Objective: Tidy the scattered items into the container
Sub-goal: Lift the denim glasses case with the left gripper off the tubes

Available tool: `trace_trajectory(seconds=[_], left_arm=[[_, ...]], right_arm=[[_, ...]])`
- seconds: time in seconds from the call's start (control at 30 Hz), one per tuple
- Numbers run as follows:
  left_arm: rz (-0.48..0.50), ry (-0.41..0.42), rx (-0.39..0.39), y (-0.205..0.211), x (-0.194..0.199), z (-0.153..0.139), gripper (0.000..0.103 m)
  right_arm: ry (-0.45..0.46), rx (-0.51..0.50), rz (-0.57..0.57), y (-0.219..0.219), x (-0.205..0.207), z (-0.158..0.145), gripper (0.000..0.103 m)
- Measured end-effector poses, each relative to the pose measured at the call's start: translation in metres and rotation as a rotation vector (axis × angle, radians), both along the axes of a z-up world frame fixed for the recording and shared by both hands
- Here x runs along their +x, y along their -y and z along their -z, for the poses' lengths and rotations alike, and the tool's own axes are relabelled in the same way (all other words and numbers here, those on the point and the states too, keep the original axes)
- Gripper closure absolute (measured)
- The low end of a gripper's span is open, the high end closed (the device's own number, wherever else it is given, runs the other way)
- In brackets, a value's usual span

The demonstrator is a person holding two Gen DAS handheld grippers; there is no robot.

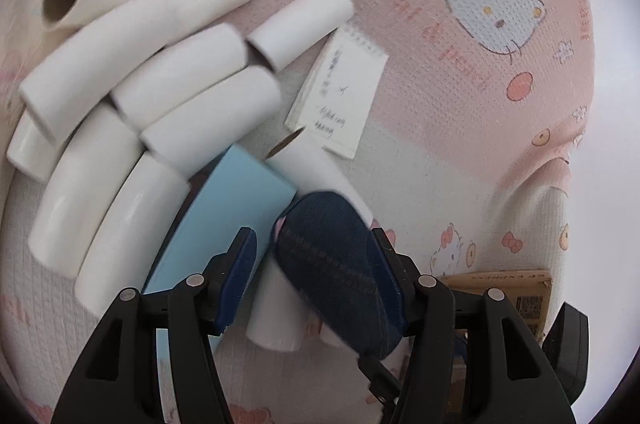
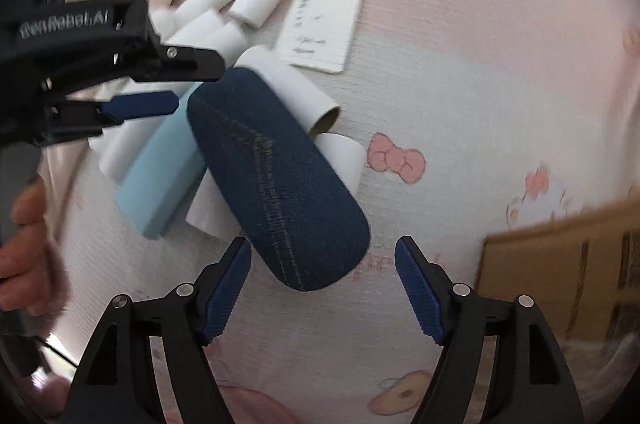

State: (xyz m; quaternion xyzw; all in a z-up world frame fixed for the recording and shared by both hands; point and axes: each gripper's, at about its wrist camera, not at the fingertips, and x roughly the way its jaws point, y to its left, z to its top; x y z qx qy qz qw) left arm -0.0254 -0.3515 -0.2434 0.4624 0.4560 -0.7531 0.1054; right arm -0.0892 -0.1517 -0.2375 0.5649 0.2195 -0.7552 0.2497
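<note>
A denim glasses case [image 1: 336, 264] lies between the jaws of my left gripper [image 1: 316, 248]. The jaws are open around its end, and the right pad touches it. In the right wrist view the case [image 2: 276, 176] lies on the pink cloth, its near end just ahead of my open, empty right gripper [image 2: 324, 256]. The left gripper [image 2: 184, 84] shows there at the case's far end. A light blue box [image 1: 224, 220] lies beside the case, also seen in the right wrist view [image 2: 164, 168]. Several white tubes [image 1: 100, 128] and a notepad [image 1: 340, 88] lie behind.
A cardboard box [image 2: 560, 264] stands at the right; its corner shows in the left wrist view [image 1: 508, 292]. A Hello Kitty print cloth [image 1: 460, 144] covers the surface. A hand [image 2: 24, 232] holds the left gripper at the left edge.
</note>
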Motion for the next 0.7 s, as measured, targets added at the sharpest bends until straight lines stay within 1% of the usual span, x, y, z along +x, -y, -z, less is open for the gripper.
trace_trajectory(seconds=[0.07, 0.2, 0.23, 0.33, 0.47, 0.57, 0.63, 0.7], left_arm=[[-0.018, 0.003, 0.043, 0.001, 0.006, 0.008, 0.042], [-0.049, -0.008, 0.157, 0.001, 0.01, 0.025, 0.042], [-0.053, -0.009, 0.169, 0.0, 0.008, 0.028, 0.042], [-0.05, -0.007, 0.168, -0.001, 0.002, 0.031, 0.042], [-0.04, -0.024, 0.186, -0.002, -0.004, 0.033, 0.043], [-0.016, -0.026, 0.218, -0.002, -0.011, 0.036, 0.043], [-0.011, -0.028, 0.242, -0.003, -0.015, 0.039, 0.043], [-0.022, -0.038, 0.265, -0.003, -0.018, 0.042, 0.043]], right_arm=[[0.003, 0.022, -0.044, 0.009, 0.001, 0.005, 0.03], [-0.01, 0.044, -0.074, 0.018, -0.001, 0.01, 0.028], [-0.009, 0.048, -0.078, 0.019, -0.003, 0.012, 0.028], [0.017, 0.039, -0.082, 0.023, -0.012, 0.018, 0.028], [0.05, -0.002, -0.089, 0.024, -0.02, 0.022, 0.028], [0.085, -0.023, -0.077, 0.025, -0.027, 0.029, 0.028], [0.086, -0.013, -0.073, 0.027, -0.031, 0.034, 0.031], [0.074, -0.021, -0.081, 0.028, -0.032, 0.033, 0.037]])
